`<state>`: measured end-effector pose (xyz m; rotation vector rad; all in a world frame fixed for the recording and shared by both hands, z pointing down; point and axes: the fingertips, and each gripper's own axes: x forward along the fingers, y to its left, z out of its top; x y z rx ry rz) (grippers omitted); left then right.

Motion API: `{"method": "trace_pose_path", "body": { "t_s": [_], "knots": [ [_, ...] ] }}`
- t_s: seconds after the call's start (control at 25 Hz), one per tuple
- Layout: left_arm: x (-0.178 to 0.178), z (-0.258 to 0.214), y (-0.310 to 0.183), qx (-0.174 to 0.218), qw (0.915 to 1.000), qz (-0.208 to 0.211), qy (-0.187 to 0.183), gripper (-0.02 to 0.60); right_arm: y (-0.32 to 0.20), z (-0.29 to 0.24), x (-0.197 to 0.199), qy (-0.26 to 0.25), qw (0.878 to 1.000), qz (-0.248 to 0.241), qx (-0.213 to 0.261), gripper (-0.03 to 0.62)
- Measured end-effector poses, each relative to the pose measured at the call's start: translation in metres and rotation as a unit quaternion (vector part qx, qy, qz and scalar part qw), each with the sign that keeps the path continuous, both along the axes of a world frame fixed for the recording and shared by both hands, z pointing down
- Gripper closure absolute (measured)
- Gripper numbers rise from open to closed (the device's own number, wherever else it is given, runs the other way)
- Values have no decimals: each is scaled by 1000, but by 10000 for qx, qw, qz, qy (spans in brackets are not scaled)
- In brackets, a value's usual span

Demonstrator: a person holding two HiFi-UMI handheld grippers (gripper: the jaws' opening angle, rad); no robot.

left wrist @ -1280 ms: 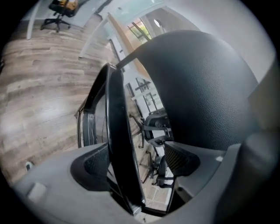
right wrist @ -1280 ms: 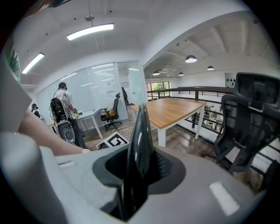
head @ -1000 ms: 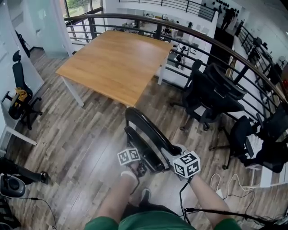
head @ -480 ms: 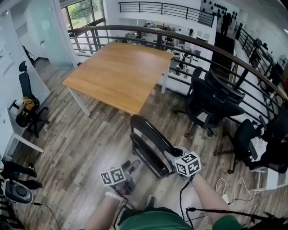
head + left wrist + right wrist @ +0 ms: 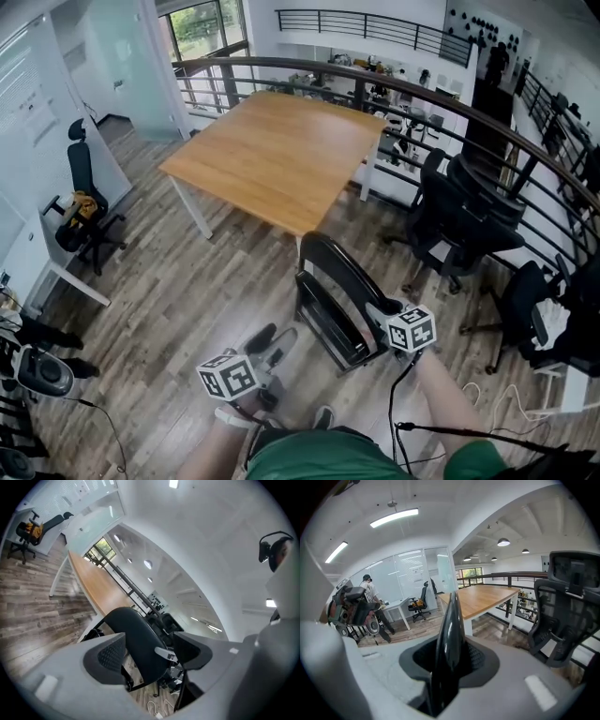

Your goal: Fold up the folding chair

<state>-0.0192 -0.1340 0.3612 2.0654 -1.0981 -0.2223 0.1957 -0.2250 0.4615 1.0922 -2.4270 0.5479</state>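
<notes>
Two grippers, one chair: right gripper (image 5: 382,319) is gripping the folding chair (image 5: 333,286); left gripper (image 5: 266,343) is hanging free to the chair's left, near it but seemingly not touching.
Left jaws: standing spread, having just been closing a little; nothing is being pressed between them, and the chair is only showing beyond the gap.
Right jaws: pinching a thin black edge of the chair frame, pads pressing on both sides.
Chair position: standing on the floor (image 5: 178,291) just in front of the person, between the person and the wooden table (image 5: 281,155), and tilting slightly.
Progress (judged): seat and back are appearing to lie flat together, so the fold is looking nearly or fully done.
Remaining (judged): checking that the chair is fully collapsed, then setting it down or leaning it somewhere; only one gripper is steadying it.
Surface: grey-brown wood planks, catching some glare near the chair.
Room: open mezzanine office; a curved dark railing (image 5: 375,80) is running behind the table, black office chairs (image 5: 469,211) are crowding the right, and another chair (image 5: 84,202) is standing at the left.
</notes>
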Motion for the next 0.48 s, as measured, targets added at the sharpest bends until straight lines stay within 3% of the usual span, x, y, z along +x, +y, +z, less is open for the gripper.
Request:
{"method": "trace_pose_path", "body": {
  "t_s": [0.16, 0.28, 0.36, 0.48],
  "knots": [
    [-5, -45, 10, 701, 9972, 9, -254, 266, -5, 2, 7, 22, 10000, 86, 8, 485],
    [-5, -91, 17, 1446, 9886, 22, -420, 356, -10, 4, 11, 54, 9999, 97, 8, 485],
    [-6, -121, 22, 1948, 9787, -51, -637, 446, -13, 4, 14, 60, 9999, 114, 11, 485],
    [-5, -155, 34, 2665, 9563, -146, -1190, 516, -13, 4, 17, 57, 9999, 138, 11, 485]
  ]
}}
